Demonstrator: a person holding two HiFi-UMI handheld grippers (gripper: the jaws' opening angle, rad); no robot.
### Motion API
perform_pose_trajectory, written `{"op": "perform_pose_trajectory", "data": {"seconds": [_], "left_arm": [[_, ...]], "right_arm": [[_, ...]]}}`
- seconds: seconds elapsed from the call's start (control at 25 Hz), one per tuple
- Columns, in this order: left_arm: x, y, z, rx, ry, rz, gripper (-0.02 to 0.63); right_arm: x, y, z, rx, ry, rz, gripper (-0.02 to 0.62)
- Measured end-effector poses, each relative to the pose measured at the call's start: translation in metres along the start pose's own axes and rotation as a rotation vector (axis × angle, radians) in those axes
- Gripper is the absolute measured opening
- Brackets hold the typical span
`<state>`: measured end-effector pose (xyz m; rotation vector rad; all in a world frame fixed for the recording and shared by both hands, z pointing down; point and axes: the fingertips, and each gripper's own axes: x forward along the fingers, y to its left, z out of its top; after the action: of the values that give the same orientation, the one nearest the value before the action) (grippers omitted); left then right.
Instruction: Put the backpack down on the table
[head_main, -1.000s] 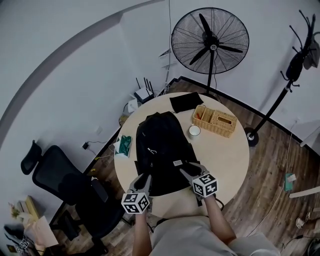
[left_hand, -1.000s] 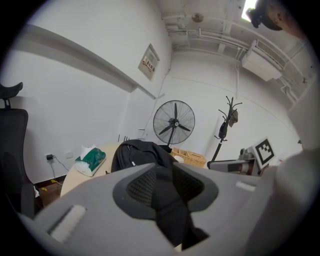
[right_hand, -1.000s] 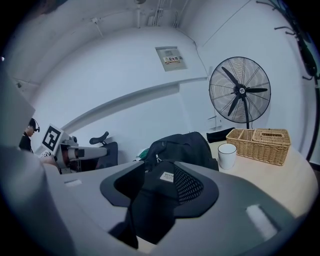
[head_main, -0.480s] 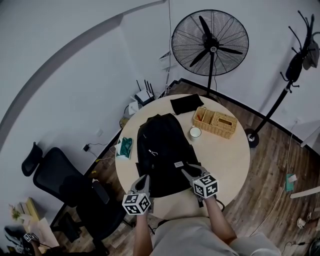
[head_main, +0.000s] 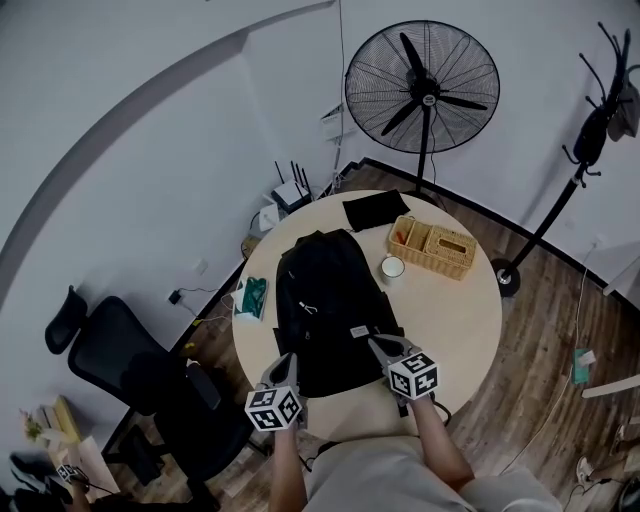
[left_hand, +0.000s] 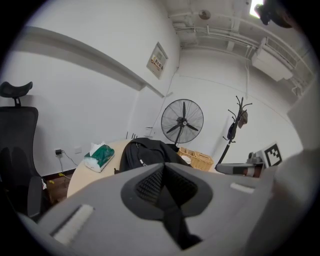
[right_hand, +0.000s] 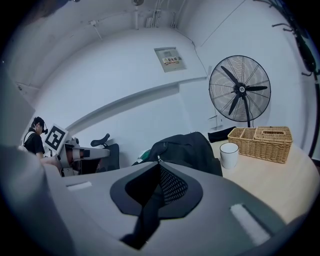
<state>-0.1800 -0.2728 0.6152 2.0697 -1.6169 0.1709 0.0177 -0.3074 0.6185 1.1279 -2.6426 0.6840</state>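
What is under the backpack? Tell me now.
The backpack lies on the round table, whose tabletop shows beside it. Anything beneath it is covered.

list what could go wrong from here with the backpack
1. The left gripper and the right gripper, whose jaws have just closed, each pinch only thin black fabric at the near edge of the backpack; it may slip out when lifted.
2. The white cup stands close beside the backpack; a swing or drag could topple it.

Both forearms reach forward, the left gripper (head_main: 287, 360) and just-closed right gripper (head_main: 379, 344) each pinching the backpack (head_main: 325, 290).
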Motion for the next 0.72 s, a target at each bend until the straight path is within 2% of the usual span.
{"op": "perform_pose_trajectory", "data": {"seconds": [0.24, 0.4, 0.72], "left_arm": [[0.0, -0.005, 0.0022, -0.011, -0.011, -0.014, 0.057], [0.0002, -0.0056, 0.001, -0.031, -0.014, -0.025, 0.057], [0.0012, -0.0073, -0.0066, -0.011, 0.015, -0.014, 0.055]], "right_arm": [[-0.0025, 0.0051, 0.003, 0.009, -0.011, 0.037, 0.0], [-0.0035, 0.0045, 0.0031, -0.002, -0.018, 0.023, 0.0], [-0.0088, -0.0014, 0.0019, 0.003, -0.025, -0.008, 0.0]]}}
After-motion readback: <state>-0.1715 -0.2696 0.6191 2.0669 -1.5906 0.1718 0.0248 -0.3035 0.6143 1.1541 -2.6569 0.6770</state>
